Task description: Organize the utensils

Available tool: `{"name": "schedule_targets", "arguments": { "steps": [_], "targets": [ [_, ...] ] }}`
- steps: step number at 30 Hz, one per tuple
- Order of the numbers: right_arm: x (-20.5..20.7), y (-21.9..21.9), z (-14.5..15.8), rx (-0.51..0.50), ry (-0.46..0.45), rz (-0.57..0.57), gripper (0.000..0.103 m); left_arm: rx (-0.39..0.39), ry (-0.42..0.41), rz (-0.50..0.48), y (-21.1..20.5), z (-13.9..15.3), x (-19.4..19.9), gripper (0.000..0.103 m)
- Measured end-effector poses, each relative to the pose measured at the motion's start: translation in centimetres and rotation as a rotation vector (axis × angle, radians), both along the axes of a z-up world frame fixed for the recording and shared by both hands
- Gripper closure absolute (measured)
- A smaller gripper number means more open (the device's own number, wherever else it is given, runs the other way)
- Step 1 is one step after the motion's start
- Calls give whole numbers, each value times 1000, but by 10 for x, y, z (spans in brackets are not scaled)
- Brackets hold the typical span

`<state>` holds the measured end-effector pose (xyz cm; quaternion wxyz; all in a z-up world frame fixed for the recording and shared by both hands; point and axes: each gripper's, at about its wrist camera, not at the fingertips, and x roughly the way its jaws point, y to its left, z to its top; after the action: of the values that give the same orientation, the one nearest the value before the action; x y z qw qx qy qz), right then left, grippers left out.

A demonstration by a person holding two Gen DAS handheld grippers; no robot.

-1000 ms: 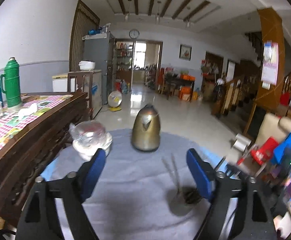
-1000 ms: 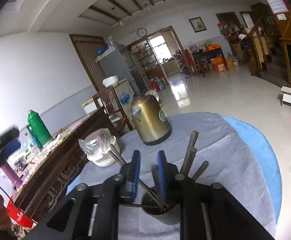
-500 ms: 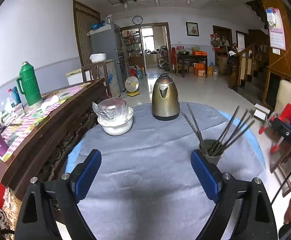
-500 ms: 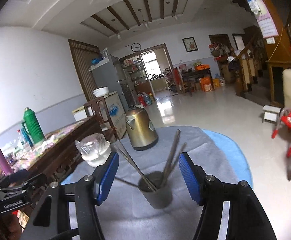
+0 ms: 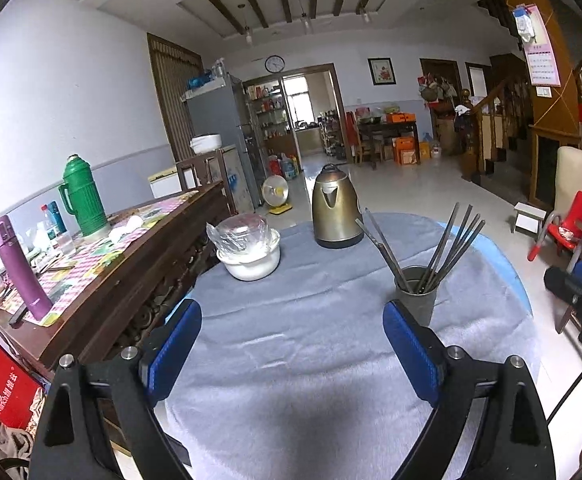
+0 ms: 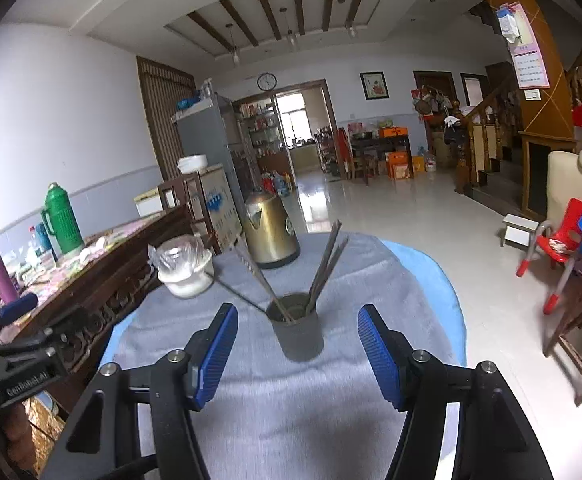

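Now we hold both grippers back from the cup (image 6: 298, 326) on the desk (image 5: 311, 352), where the chopsticks (image 6: 325, 268) stand upright, apparently gathered. Left gripper (image 5: 291, 344) fingers are spread wide; right gripper (image 6: 297, 350) fingers have just opened, nothing between them.

Bright, even daylight reaches me from the far doorway (image 5: 309, 112) at twelve o'clock, glaring off the floor (image 6: 371, 208). Fisheye bending darkens my corners. Soft shadow at six; slight blur at three.
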<state>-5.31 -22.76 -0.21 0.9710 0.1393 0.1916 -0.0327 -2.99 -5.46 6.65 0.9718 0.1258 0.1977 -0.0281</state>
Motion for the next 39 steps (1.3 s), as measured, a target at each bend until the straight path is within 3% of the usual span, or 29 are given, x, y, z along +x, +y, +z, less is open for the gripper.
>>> {"name": "schedule_targets", "arguments": {
  "steps": [13, 23, 39],
  "targets": [
    [-60, 37, -8, 12, 69, -2, 36, -15, -34, 9, 31, 0, -53, 9],
    [-62, 54, -24, 45, 125, -13, 36, -30, -39, 41, 49, -7, -68, 6],
    [-75, 54, -4, 8, 47, -49, 36, -54, -20, 92, 69, -16, -67, 6]
  ]
}}
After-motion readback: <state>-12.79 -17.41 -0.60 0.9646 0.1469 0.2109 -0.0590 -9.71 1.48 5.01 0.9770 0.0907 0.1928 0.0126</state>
